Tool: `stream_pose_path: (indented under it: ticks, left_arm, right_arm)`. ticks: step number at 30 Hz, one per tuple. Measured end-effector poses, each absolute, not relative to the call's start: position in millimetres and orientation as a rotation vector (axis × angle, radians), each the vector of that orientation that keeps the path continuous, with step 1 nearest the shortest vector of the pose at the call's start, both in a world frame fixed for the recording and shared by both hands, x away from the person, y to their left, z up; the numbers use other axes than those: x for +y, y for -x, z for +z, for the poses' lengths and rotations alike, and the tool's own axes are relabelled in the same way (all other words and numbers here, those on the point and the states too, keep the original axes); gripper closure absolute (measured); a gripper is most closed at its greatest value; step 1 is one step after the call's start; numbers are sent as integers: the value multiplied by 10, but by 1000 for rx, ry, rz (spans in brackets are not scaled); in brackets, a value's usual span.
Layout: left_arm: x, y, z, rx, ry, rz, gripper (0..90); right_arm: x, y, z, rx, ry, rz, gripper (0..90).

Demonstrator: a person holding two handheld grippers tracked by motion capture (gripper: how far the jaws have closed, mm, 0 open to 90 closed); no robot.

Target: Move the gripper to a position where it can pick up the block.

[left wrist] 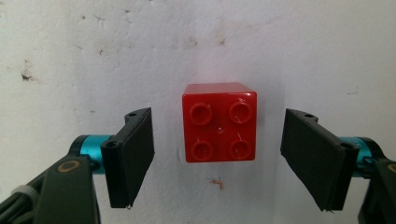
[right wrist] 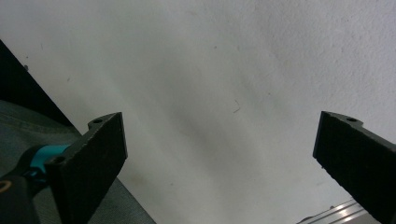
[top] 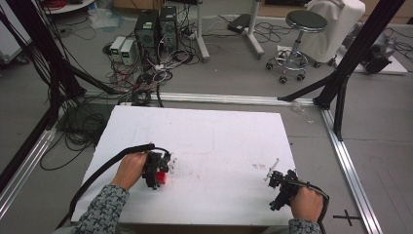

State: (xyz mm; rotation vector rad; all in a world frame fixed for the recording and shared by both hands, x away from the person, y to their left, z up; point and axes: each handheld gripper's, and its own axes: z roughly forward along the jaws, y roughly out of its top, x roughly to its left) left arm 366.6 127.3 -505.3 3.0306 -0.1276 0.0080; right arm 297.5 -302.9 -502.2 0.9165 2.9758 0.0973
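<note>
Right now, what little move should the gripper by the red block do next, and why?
Probably close the left gripper on the red block. Its jaws stand open on either side of the block with a gap on each side, and the block sits studs-up on the white table, roughly centred between them.

**Gripper and Arm Status**

The left gripper (top: 157, 171) is held in the person's left hand (top: 130, 169), low over the near-left part of the work surface. In the left gripper view, its jaws stand apart, black pads (left wrist: 135, 154) facing inward. The left forearm (top: 103, 208) enters from the bottom edge in a patterned sleeve.

The right gripper (top: 277, 181) is held in the right hand (top: 306, 202) near the near-right corner, angled forward and to the left. In the right gripper view, its jaws are spread wide.
</note>
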Motion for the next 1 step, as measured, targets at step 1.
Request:
stream_pose_path:
  ticks: [1]
  left_arm:
    - [1276,-3663,-5043,-127,-3031,9,260]
  right_arm:
    - [-3029,-2975,-5022,2976,-917,97,20]
